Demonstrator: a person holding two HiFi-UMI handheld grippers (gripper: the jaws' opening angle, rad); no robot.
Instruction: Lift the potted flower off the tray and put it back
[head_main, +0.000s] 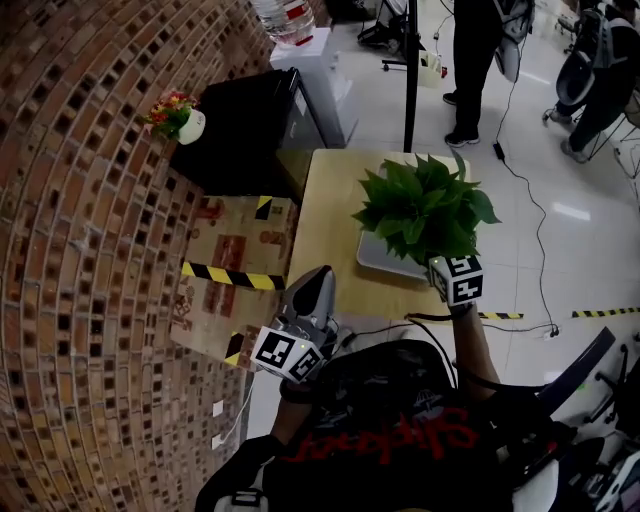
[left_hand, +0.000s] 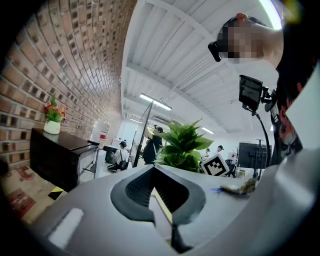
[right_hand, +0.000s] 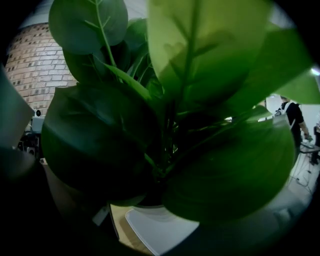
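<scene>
The potted plant, with broad green leaves, hangs above the white tray on the wooden table. My right gripper reaches in under the leaves from the near side; only its marker cube shows, and its jaws and the pot are hidden. In the right gripper view the leaves fill the picture, with the tray well below them, so the gripper holds the plant in the air. My left gripper is shut and empty at the table's near left edge; its closed jaws show in the left gripper view.
A black cabinet beyond the table carries a small flower in a white pot. A cardboard box lies at the table's left, against the brick wall. A black pole and people stand farther back.
</scene>
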